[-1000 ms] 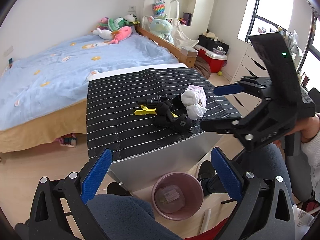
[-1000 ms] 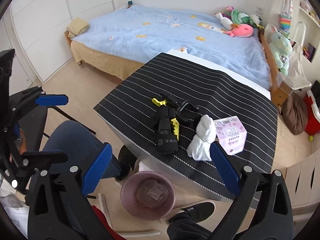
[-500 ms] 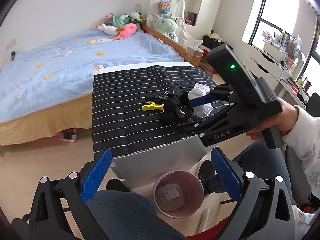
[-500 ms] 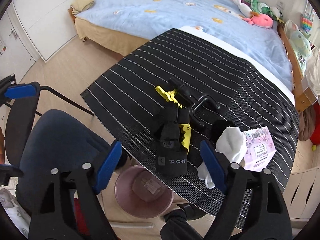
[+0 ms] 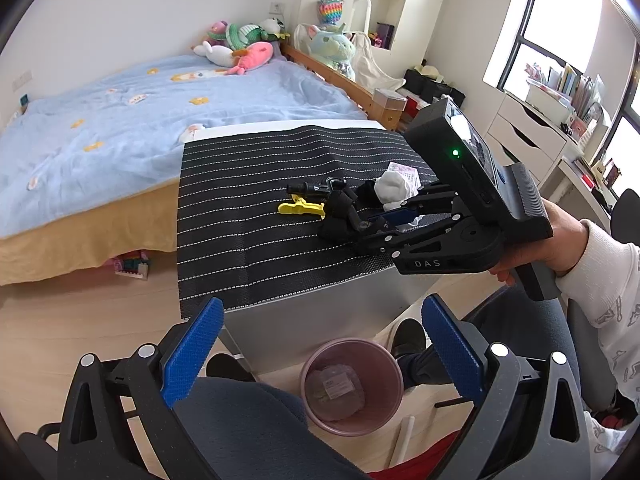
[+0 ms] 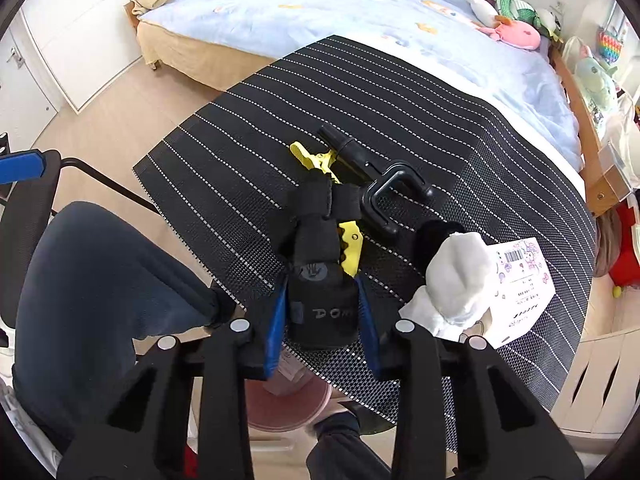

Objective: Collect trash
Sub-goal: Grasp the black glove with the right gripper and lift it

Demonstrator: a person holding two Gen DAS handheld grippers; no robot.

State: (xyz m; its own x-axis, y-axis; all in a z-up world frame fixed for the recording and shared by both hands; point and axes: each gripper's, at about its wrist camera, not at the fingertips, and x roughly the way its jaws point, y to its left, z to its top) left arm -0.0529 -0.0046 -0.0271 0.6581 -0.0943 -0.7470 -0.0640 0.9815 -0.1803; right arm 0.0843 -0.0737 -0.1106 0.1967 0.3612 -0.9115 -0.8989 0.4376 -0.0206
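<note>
A black glove [image 6: 320, 280] lies on the striped black mat [image 6: 440, 120] near the table's front edge. My right gripper [image 6: 322, 312] has closed its blue pads on the glove's cuff; it also shows in the left wrist view [image 5: 360, 226]. A yellow clip [image 6: 316, 158], a black clamp [image 6: 376, 176], a white cloth wad [image 6: 456, 276] and a pink printed packet [image 6: 524, 280] lie beside it. My left gripper [image 5: 320, 352] is open and empty, held low above the pink trash bin [image 5: 352, 384] on the floor.
A bed with a blue cover [image 5: 140, 112] and plush toys [image 5: 240, 48] stands behind the table. The person's knees [image 5: 240, 420] are under my left gripper. White drawers [image 5: 532, 136] stand at the right. A toy [image 5: 132, 264] lies on the floor.
My right gripper moved down and forward to the table and closed its pads around the black glove's cuff. My left gripper stayed open above the bin.
</note>
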